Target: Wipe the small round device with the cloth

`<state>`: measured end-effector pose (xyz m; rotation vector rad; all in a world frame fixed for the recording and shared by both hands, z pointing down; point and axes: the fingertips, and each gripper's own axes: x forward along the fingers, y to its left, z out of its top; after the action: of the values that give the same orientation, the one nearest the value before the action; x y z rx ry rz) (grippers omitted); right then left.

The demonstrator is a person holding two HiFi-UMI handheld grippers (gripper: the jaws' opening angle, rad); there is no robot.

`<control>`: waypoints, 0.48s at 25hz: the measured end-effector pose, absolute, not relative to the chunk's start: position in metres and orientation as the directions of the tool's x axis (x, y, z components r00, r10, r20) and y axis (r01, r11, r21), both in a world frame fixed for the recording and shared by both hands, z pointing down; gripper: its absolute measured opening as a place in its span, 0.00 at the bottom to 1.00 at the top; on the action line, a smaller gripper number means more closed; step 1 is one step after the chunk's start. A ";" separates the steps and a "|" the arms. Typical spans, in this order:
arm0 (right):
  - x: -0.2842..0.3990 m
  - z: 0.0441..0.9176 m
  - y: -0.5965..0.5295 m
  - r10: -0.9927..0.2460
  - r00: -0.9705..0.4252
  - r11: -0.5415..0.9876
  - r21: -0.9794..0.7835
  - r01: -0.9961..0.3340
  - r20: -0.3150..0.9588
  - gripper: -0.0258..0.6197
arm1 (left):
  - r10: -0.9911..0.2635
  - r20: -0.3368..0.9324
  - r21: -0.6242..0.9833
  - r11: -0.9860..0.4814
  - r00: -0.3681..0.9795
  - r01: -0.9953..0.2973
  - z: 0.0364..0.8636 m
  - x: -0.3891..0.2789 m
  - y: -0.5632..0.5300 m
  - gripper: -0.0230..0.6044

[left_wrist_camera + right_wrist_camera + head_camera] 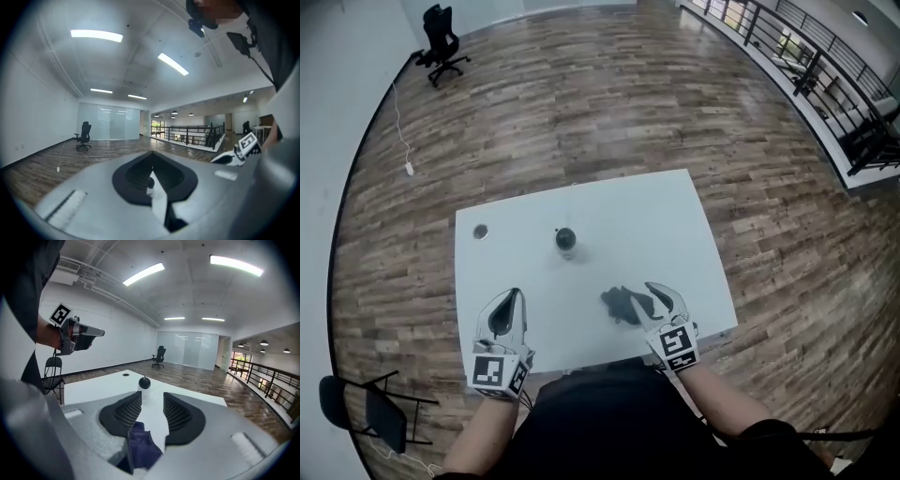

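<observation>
The right hand-held gripper (654, 292) is open, and the dark cloth (621, 305) lies loose between its jaws on the worktop (628, 216). The small round device (566, 241) stands farther ahead, slightly left. The left hand-held gripper (514, 295) is closed and empty.

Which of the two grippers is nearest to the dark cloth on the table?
The right gripper: its open jaws stand just over the dark cloth. The left gripper, jaws shut, is well away from it.
</observation>
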<state>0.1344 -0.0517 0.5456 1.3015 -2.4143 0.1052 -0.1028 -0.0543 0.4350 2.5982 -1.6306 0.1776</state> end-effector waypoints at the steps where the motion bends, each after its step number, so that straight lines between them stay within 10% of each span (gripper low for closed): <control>1: 0.135 0.545 -0.052 -0.791 -0.487 0.561 0.122 -0.819 0.371 0.27 | -0.890 0.131 -0.006 -0.442 0.437 -0.897 0.432 -0.102 -0.055 0.05; 12: 0.126 0.577 -0.050 -0.745 -0.502 0.593 0.091 -0.800 0.439 0.36 | -0.868 0.162 -0.023 -0.479 0.470 -0.877 0.442 -0.097 -0.055 0.05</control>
<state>0.1257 -0.0501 0.5773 1.2345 -2.3888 0.1709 -0.0965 -0.0548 0.4421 2.6380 -1.5685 0.2337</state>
